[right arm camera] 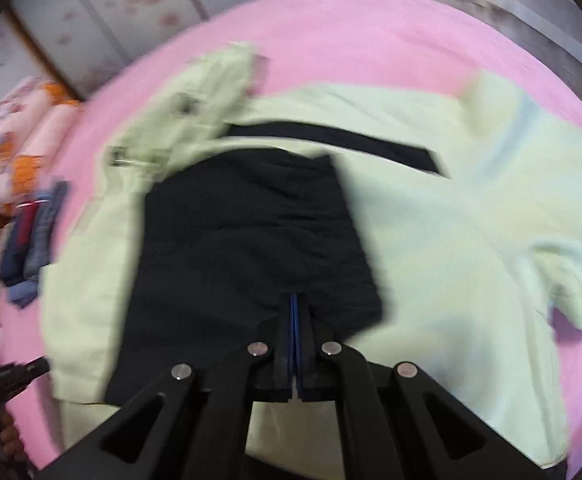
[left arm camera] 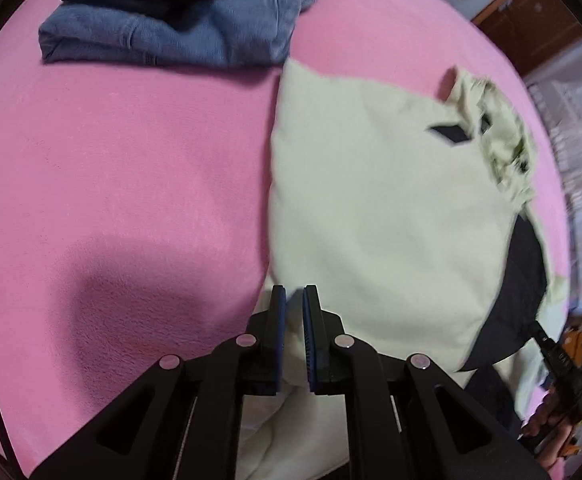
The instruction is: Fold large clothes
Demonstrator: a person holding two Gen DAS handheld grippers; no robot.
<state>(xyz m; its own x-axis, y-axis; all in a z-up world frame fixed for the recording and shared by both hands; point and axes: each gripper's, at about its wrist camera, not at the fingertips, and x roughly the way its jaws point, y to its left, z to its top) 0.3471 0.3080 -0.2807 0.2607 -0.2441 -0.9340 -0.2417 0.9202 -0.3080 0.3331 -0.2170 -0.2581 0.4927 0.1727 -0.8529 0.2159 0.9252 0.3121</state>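
Step in hand, as judged: fold the dark sleeve point(right arm camera: 251, 248) across the pale garment point(left arm camera: 371, 208) on the pink bed point(left arm camera: 111, 160). Keep the right gripper point(right arm camera: 295, 308) clamped on the sleeve edge, carry it low and level so the panel lands flat, and release only once the edge is square with the body. Use the left gripper point(left arm camera: 293, 300) to hold the near hem so the body does not drag or bunch. The right gripper's jaws are pressed nearly together; the dark fabric reaches right up to the tips and seems pinched there, though blur hides the contact. The left gripper's jaws stand slightly apart, with pale cloth visible in the gap; whether they grip it cannot be told. The garment lies spread on the bed, directly ahead of and beneath both grippers: in the left view it extends forward and right from the tips; in the right view the sleeve lies over its middle. A folded stack point(left arm camera: 171, 28) sits at the far side of the bed, apart from the garment.
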